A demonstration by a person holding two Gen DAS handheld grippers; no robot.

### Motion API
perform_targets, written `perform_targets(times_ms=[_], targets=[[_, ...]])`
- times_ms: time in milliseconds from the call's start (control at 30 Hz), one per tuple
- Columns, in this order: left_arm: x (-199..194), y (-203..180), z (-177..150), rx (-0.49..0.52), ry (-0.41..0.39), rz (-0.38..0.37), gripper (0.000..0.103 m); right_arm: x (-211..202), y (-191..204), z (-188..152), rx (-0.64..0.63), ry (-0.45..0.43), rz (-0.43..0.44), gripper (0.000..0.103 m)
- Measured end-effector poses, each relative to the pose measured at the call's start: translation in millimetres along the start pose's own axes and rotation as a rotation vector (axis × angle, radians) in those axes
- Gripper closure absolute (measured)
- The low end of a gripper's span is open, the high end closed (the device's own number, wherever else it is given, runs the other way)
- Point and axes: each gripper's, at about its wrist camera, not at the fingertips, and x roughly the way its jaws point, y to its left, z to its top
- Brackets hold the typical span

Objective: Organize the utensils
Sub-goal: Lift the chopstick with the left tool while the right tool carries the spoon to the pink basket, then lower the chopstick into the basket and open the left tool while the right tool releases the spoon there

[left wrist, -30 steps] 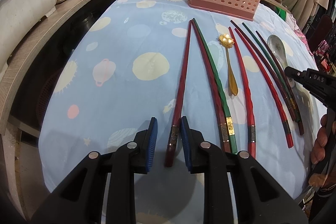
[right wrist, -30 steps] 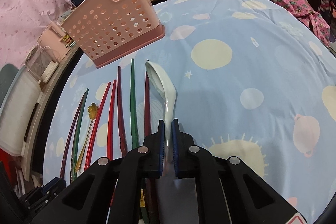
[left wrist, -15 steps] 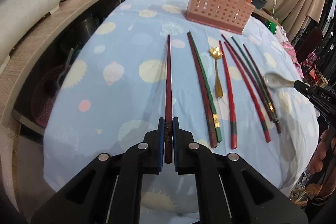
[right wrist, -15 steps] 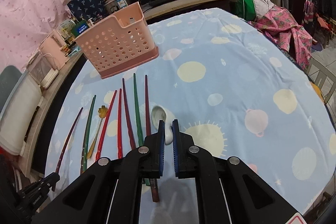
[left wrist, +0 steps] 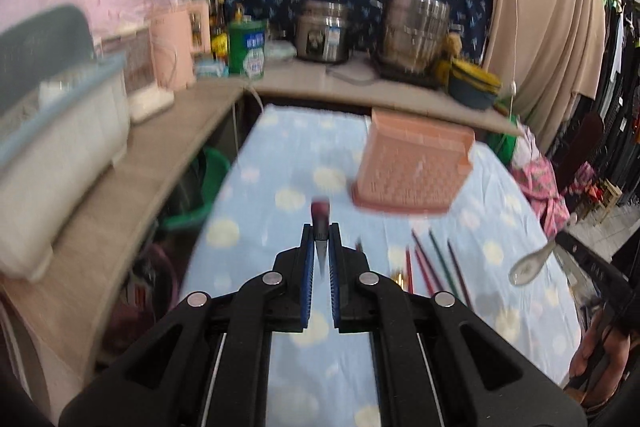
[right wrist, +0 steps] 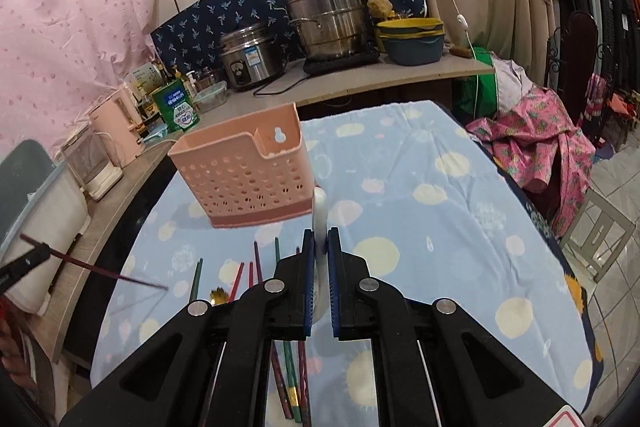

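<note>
While the left gripper (left wrist: 320, 259) pinches a dark red lacquered chopstick (left wrist: 320, 217) and the right gripper (right wrist: 320, 247) clamps a white ceramic soup spoon (right wrist: 320, 211), both clear of the blue patterned tablecloth (right wrist: 420, 227), the carrying step is in hand, and next each piece needs tipping upright over the pink perforated plastic utensil basket (right wrist: 244, 179).

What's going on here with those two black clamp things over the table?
A person is tidying utensils with a hand-held gripper in each hand. The left gripper is shut on a dark red chopstick, held above the table. The right gripper is shut on a white spoon, also in the air. The pink holder stands ahead on the blue tablecloth. The other chopsticks and a gold spoon lie on the cloth.
</note>
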Motion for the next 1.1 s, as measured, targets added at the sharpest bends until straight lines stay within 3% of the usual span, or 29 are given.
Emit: perform_targets(times_ms=[300, 500, 733, 1100], targets=[[5.9, -23.2, 120.2, 0.017, -0.223, 0.004, 0.096, 38.1, 25.4, 83.8, -0.033, -0.094, 0.028, 0.097], [17.3, -43.6, 167.6, -0.007, -0.319, -0.053, 0.096, 75.8, 38.7, 123.5, -0.042, -0.127, 0.03, 0.097], [56.0, -58.9, 174.8, -0.018, -0.322, -0.099, 0.096, 122.2, 40.9, 130.6, -0.039, -0.075, 0.04, 0.097], [132.8, -57.1, 143.1, -0.034, -0.169, -0.077, 0.096, 159.0, 32.6, 107.0, -0.034, -0.004, 0.041, 0.097]])
